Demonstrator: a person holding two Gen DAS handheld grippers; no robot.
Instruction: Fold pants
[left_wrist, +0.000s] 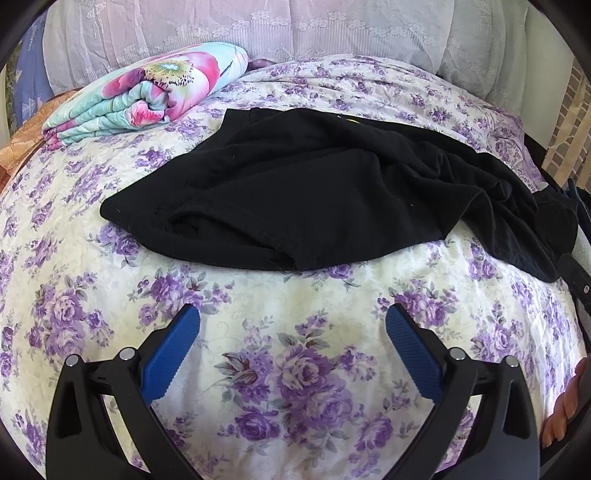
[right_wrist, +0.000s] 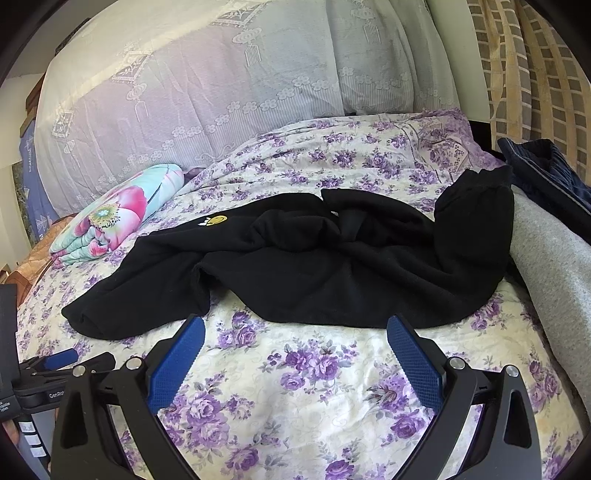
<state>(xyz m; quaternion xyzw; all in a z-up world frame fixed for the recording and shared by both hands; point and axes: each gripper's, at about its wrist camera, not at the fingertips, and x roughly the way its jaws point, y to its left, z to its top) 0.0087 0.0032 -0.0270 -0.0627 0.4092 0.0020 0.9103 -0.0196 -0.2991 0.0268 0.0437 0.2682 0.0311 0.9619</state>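
Both jaws stand wide apart and hold nothing: the left gripper (left_wrist: 291, 317) and the right gripper (right_wrist: 295, 325) hover over the floral bedspread (left_wrist: 303, 369) at bottom centre of their frames. Just beyond them, mid-frame, one pair of black pants (right_wrist: 295, 258) lies crumpled and unfolded, so folding looks not yet begun; straightening and every fold remain. Farther out, upper left, is one folded flowered blanket (left_wrist: 155, 92); at the right edge, one grey cloth (right_wrist: 546, 277) and one dark garment (right_wrist: 546, 170).
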